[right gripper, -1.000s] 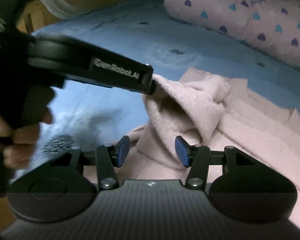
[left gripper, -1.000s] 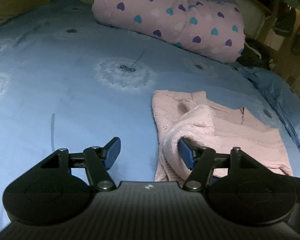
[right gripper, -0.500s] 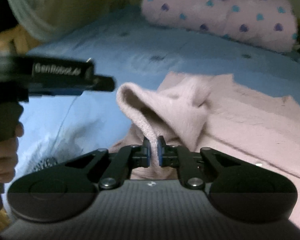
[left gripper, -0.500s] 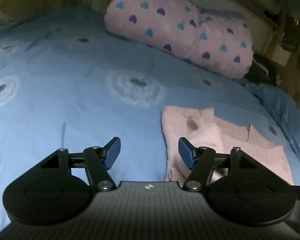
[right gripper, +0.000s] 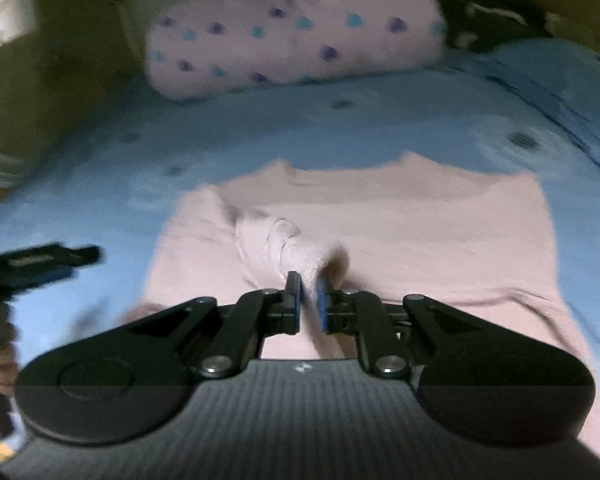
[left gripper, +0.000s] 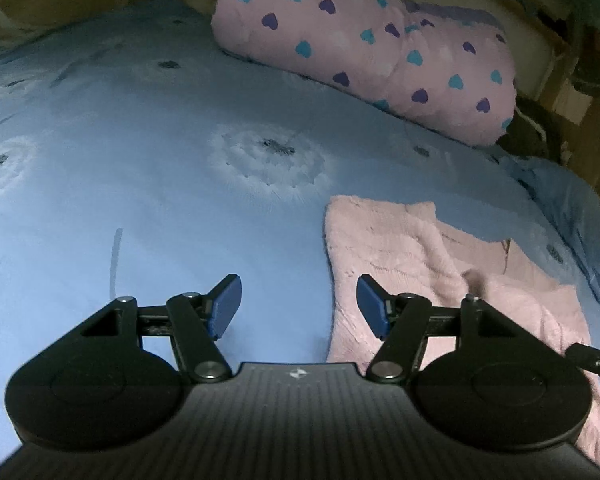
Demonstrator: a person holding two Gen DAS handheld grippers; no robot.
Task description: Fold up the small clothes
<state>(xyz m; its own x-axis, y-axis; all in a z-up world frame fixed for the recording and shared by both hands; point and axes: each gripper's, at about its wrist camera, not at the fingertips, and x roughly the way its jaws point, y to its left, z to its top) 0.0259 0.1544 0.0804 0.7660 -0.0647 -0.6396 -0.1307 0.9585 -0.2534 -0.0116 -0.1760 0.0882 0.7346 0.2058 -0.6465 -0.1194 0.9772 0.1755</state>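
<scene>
On blue bedsheet (left gripper: 148, 168), blurred pink sweater (right gripper: 400, 232), sleeve pinched in right tongs (right gripper: 308, 304)

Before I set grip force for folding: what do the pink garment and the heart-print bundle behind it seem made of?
The pink fuzzy garment looks like soft knit or fleece: nubby matte pile, bunching limply in the right gripper. The pink heart-print bundle looks like plush padded fabric, puffy and matte.

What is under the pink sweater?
The pink sweater lies on the blue bedsheet, which shows all around it. Whatever is directly beneath the sweater is covered.
</scene>
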